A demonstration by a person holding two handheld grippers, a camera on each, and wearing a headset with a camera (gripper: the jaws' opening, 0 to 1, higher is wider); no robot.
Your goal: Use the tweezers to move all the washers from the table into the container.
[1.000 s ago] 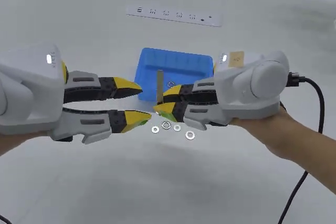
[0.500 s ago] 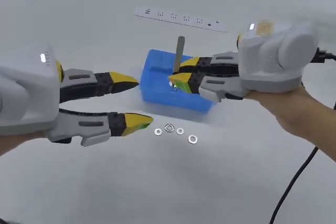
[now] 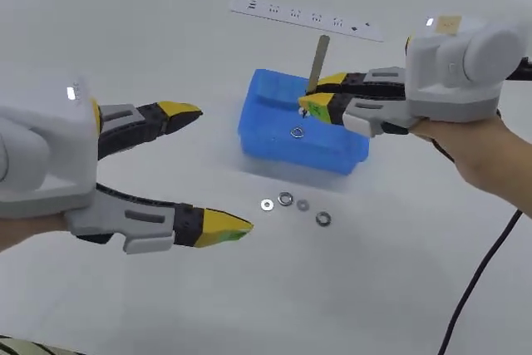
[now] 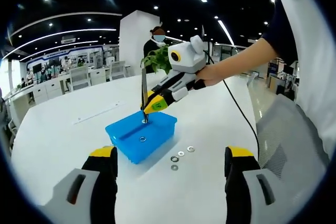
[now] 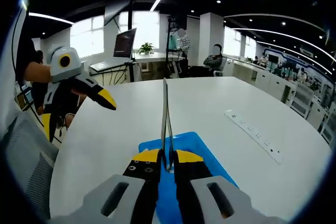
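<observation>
washers (image 3: 286, 199): four lie loose on the white table (image 3: 125, 22) in a short row just in front of the container (image 3: 266, 97), near its front wall, not touching it. a single washer (image 3: 297, 132) lies flat inside the container on its floor.

far left of the container, the left gripper (image 3: 204, 169) hangs above the table, well apart from the container, jaws spread wide and holding nothing, yellow tips pointing toward it. in the left gripper view the loose washers (image 4: 178, 156) show between its two jaws, past the tips, beside the blue container (image 4: 126, 129).

the container is a shallow blue tray, open top. beyond it a white power strip (image 3: 307, 16) lies flat on the table.

over the right half of the container, the right gripper (image 3: 320, 106) reaches in from the right, jaws clamped together on the tweezers (image 3: 317, 60). the tweezers stand roughly upright, top end above the jaws, lower tip down over the inside of the container. cannot tell if the tip carries a washer. the right gripper view shows the tweezers (image 5: 166, 119) pinched between the closed yellow tips, blue container (image 5: 202, 148) under them.

right of the container, a hand (image 3: 482, 151) holds that gripper and a black cable (image 3: 482, 272) trails down.
</observation>
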